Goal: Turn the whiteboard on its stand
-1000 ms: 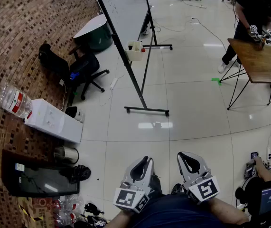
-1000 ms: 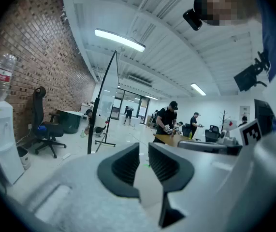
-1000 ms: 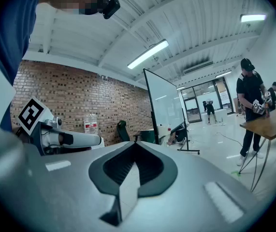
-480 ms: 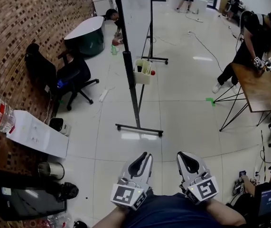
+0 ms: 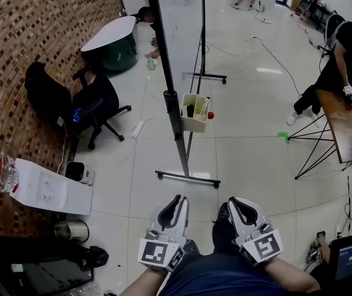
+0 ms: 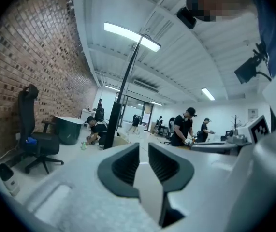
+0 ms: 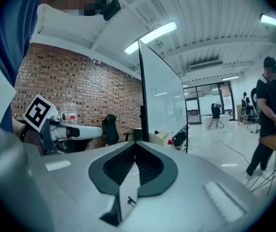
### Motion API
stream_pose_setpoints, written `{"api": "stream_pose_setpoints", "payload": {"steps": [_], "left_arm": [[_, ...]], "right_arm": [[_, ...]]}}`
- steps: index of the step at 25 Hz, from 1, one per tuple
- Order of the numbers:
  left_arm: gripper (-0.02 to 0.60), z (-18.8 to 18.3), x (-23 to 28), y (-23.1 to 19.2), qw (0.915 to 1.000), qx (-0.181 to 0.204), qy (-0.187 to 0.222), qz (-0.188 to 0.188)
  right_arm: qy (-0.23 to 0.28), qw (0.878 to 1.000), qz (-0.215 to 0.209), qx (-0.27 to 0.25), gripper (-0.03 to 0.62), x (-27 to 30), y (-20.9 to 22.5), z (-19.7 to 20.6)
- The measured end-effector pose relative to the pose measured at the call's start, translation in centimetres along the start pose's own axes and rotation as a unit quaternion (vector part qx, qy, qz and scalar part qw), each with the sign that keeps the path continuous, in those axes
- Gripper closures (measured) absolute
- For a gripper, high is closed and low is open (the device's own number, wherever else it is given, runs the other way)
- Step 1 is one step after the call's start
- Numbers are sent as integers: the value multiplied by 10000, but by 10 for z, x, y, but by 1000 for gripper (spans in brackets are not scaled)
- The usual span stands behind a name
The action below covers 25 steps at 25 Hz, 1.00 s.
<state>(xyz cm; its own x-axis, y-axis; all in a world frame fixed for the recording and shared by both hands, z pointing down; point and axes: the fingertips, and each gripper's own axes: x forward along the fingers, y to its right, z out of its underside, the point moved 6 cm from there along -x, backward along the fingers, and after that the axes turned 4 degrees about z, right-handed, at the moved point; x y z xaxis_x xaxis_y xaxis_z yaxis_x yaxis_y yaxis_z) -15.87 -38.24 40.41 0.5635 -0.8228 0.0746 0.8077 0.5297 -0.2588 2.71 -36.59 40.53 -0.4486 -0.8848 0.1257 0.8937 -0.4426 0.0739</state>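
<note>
Between the jaws of your left gripper (image 5: 176, 202) only a narrow slit shows, with nothing in it. Your right gripper (image 5: 238, 203) has its jaws pressed together, also empty. Both sit low before your waist, pointing ahead. Beyond them the whiteboard (image 5: 179, 17) stands edge-on to you, its foot bar (image 5: 188, 177) on the floor (image 5: 256, 153) toward the brick-wall edge. It looms nearer than a second ago, so you have closed in. You are still well apart from it, and the turn looks not yet begun.
</note>
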Motion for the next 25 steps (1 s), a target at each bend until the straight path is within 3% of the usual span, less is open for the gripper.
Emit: {"api": "stream_pose_setpoints", "payload": {"steps": [4, 9, 12, 15, 18, 22, 25], "left_arm": [[494, -19, 42, -23, 9987, 360, 60, -351], [365, -48, 103, -47, 9949, 690, 66, -735], [333, -57, 129, -72, 9897, 925, 60, -1091], [298, -68, 151, -99, 9880, 918, 36, -1245], [252, -77, 166, -114, 9919, 835, -28, -957], [232, -86, 180, -122, 9956, 900, -224, -163], [232, -81, 183, -124, 9933, 931, -471, 490]], "right_arm": [[17, 9985, -516, 177, 585, 57, 27, 0], [232, 9931, -1146, 118, 575, 111, 58, -19], [192, 9909, -1330, 12, 485, 142, 65, -20], [126, 9874, -1554, -266, 437, 174, 60, -21], [-50, 9832, -1694, -684, 391, 202, 45, -9], [-196, 9797, -1746, -962, 358, 239, 17, 5], [-193, 9795, -1695, -1074, 354, 260, -1, 10]]}}
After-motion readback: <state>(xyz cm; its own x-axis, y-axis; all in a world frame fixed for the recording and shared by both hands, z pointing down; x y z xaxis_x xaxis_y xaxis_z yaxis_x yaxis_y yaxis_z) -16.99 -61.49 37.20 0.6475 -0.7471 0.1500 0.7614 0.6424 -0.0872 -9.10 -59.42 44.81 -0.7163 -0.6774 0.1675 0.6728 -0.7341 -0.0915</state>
